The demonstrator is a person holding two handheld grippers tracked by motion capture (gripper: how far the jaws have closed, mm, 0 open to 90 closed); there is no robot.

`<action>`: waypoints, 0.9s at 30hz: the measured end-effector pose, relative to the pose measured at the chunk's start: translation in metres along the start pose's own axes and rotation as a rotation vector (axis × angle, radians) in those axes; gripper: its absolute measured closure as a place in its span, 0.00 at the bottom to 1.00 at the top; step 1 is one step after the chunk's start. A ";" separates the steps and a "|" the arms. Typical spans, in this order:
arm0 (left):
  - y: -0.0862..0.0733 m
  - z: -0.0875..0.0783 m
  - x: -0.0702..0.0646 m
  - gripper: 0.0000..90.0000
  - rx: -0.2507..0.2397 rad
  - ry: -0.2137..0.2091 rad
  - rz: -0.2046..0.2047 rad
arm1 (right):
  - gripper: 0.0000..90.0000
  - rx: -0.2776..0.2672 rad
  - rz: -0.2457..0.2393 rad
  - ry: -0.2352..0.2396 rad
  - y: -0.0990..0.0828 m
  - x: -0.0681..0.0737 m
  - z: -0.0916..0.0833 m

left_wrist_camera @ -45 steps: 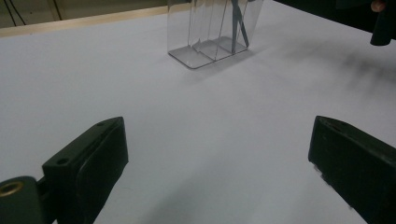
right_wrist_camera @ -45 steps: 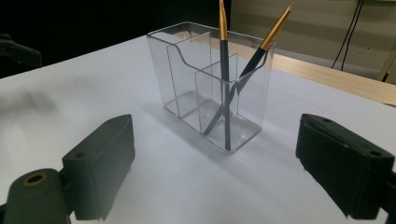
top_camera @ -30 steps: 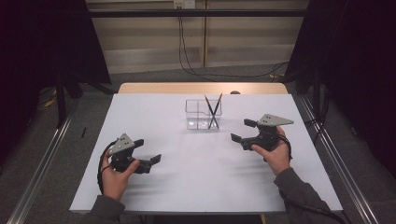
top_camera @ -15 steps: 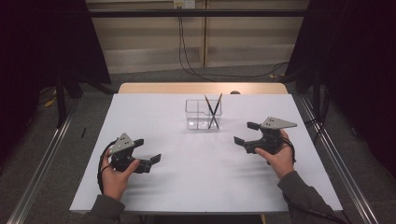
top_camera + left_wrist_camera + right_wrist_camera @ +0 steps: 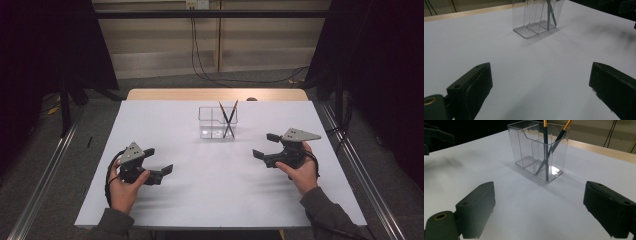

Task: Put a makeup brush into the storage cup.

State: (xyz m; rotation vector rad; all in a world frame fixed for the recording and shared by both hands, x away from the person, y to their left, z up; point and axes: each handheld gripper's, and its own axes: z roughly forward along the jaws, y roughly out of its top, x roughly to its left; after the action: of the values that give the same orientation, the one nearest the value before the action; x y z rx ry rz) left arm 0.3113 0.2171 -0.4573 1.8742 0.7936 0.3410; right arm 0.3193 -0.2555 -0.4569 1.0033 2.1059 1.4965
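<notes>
White table [image 5: 200,195] in a dark room, wooden strip along its far edge. Clear plastic organizer [image 5: 218,122] stands near the middle of the far edge, two black pencils [image 5: 228,119] with gold ends crossed in its right compartment. No readable labels. Left gripper [image 5: 161,161] near the front-left corner, jaws wide, empty. Right gripper [image 5: 265,145] toward the right edge, jaws wide, empty.

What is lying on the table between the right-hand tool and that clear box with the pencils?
Nothing: between the right tool and the clear box there is bare white table, seen plainly in the right gripper view.
</notes>
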 end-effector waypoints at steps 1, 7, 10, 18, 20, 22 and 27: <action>0.000 0.000 0.000 0.05 0.001 0.001 0.000 | 0.11 0.001 0.001 -0.001 0.000 0.000 -0.001; 0.000 0.000 0.000 0.05 0.002 0.008 0.000 | 0.11 0.004 0.011 -0.008 -0.003 0.000 -0.006; 0.000 0.000 0.001 0.05 0.006 0.008 0.003 | 0.11 0.007 0.010 -0.009 -0.004 -0.001 -0.008; 0.000 0.000 0.000 0.05 0.001 0.009 -0.002 | 0.11 0.016 0.010 -0.009 -0.008 0.000 -0.013; 0.000 0.000 0.001 0.05 0.000 0.006 -0.001 | 0.10 0.021 0.011 -0.011 -0.009 0.000 -0.014; 0.000 0.000 0.000 0.05 0.000 0.008 -0.001 | 0.10 0.019 0.013 -0.013 -0.011 0.000 -0.015; 0.000 0.000 0.001 0.05 0.001 0.006 0.000 | 0.10 0.018 0.017 -0.016 -0.011 0.000 -0.019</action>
State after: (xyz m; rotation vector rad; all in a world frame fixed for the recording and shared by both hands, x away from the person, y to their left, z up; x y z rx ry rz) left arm 0.3121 0.2170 -0.4571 1.8743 0.7982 0.3466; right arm 0.3030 -0.2699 -0.4602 1.0389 2.1085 1.4749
